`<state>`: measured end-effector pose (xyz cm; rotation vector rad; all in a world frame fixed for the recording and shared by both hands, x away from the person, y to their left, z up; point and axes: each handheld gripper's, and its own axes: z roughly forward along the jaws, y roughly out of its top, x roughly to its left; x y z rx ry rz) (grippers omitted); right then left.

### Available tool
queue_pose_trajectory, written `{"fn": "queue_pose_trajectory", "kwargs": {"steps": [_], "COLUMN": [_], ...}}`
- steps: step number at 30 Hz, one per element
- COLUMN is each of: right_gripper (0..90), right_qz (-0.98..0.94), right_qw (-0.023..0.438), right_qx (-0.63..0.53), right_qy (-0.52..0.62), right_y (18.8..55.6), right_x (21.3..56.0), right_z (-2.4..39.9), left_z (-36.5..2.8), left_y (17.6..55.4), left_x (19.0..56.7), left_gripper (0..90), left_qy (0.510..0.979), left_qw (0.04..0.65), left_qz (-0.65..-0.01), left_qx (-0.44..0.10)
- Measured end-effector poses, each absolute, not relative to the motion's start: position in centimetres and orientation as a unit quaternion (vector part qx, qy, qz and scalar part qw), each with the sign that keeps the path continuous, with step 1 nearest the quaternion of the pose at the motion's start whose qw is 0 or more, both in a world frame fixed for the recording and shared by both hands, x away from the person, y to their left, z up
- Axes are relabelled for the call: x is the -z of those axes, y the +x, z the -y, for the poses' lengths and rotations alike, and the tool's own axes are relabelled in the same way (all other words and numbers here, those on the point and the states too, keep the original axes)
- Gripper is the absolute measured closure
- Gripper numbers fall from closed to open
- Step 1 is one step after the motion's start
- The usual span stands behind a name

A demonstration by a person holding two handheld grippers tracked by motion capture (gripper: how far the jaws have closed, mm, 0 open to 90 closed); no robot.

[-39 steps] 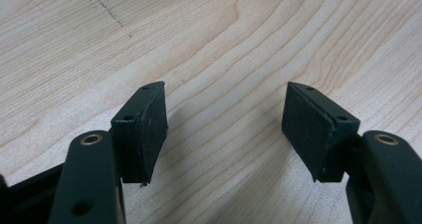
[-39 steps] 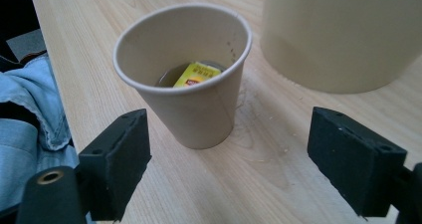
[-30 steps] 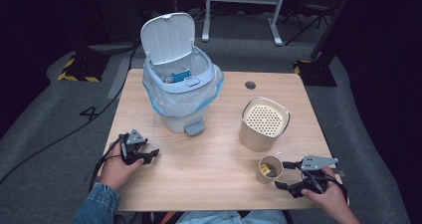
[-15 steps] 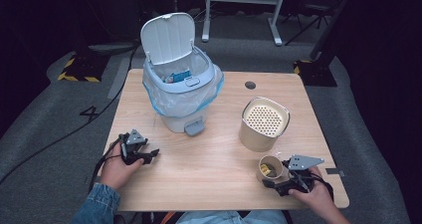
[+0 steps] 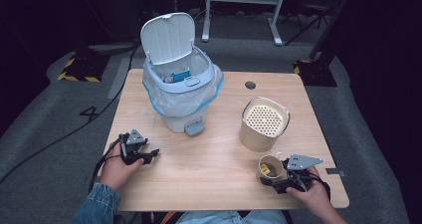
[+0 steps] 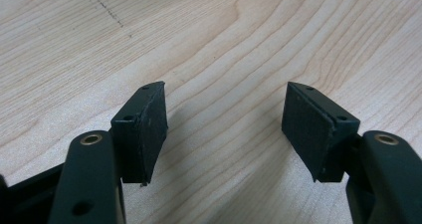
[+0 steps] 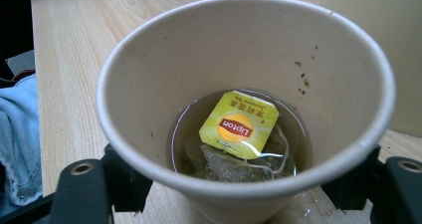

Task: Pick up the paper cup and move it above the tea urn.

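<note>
Beige paper cup point(image 7: 239, 109), yellow tea-bag tag point(image 7: 239, 123)

- A light wooden table point(image 5: 214, 184) with a visible grain stands on a grey carpeted floor point(image 5: 45, 129).
- At the far left of the table sits a pale bin point(image 5: 181, 97) lined with a blue-tinged bag, its lid raised upright.
- Toward the right stands a beige canister point(image 5: 263, 124) with a perforated top.
- Just in front of the canister, near the table's front edge, stands a paper cup point(image 5: 270, 167); inside it a yellow-tagged tea bag point(image 7: 239, 127) lies in a little liquid.
- A small dark round hole point(image 5: 250, 85) marks the tabletop near the far edge.
- A dark cable point(image 5: 59, 134) runs across the floor at the left.
</note>
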<state>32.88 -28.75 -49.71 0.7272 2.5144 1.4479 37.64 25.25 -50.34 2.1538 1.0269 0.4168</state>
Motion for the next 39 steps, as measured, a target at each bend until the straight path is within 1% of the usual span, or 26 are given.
{"fn": "queue_pose_trajectory", "kwargs": {"steps": [8,22,39], "right_gripper": [28.0,28.1,28.2], "right_qz": [-0.831,-0.827,-0.821], "right_qw": [0.08,0.09,0.119], "right_qx": [-0.491,-0.484,-0.484], "right_qy": [0.25,0.271,0.278], "right_y": [32.9,33.4,34.6], "right_x": [48.3,44.5,40.2], "right_z": [29.3,30.7,31.8], "left_z": [-25.3,-25.3,-25.2], "left_y": [37.6,37.6,37.7], "left_x": [50.3,50.3,50.3], "left_gripper": [34.9,34.9,34.9], "left_qy": [0.832,0.832,0.83], "left_qw": [0.352,0.352,0.353], "left_qz": [-0.397,-0.397,-0.402], "left_qx": [-0.161,-0.161,-0.158]}}
